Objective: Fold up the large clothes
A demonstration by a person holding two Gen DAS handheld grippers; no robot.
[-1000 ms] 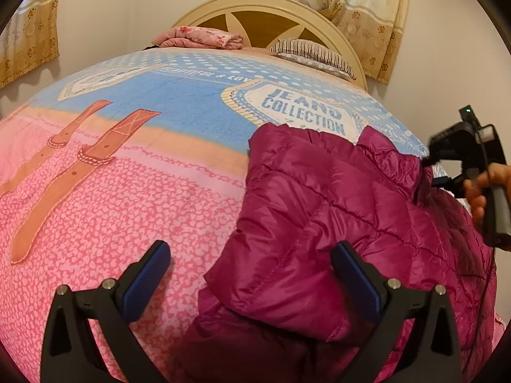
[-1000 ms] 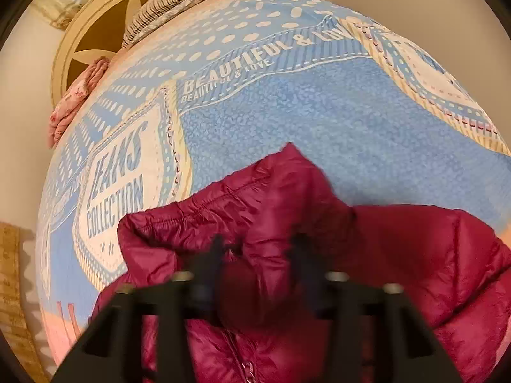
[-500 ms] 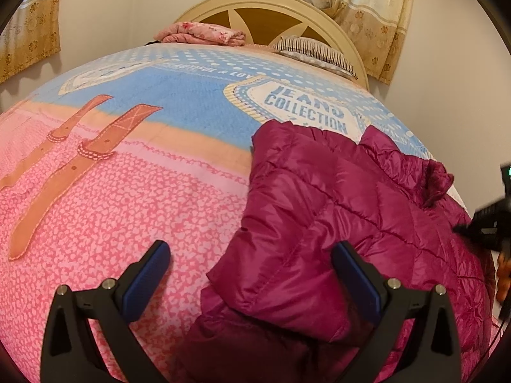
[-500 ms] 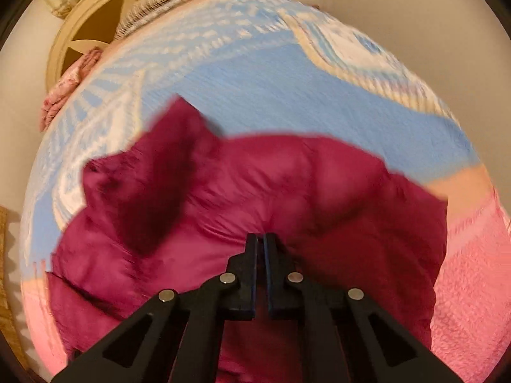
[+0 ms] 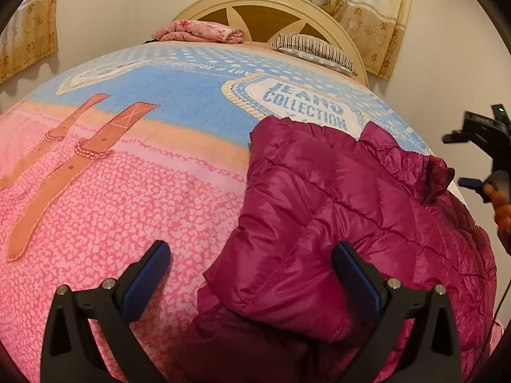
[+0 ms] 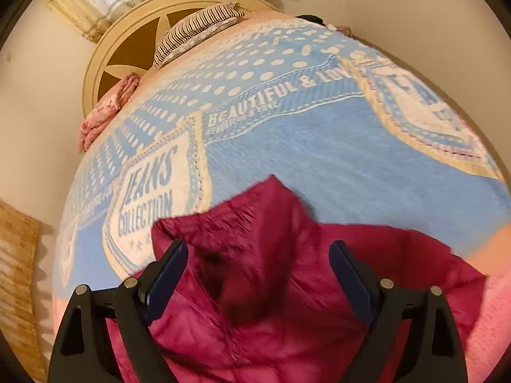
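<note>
A magenta quilted puffer jacket point(image 5: 335, 210) lies partly folded on the bed, on the pink and blue bedspread point(image 5: 127, 191). My left gripper point(image 5: 252, 274) is open and empty, hovering over the jacket's near edge. My right gripper point(image 6: 258, 271) is open and empty above the jacket's collar end point(image 6: 265, 255). The right gripper also shows at the right edge of the left wrist view point(image 5: 488, 146), held by a hand beside the jacket's collar.
The bed has a cream headboard point(image 5: 271, 3), a striped pillow point(image 5: 313, 48) and a folded pink blanket point(image 5: 198, 32) at its head. Curtains point(image 5: 367, 9) hang behind. A wall point(image 5: 447, 73) runs along the bed's right side.
My right gripper was shut half a second ago and is open now, and it has drawn back to the jacket's collar end. My left gripper stayed open and almost still.
</note>
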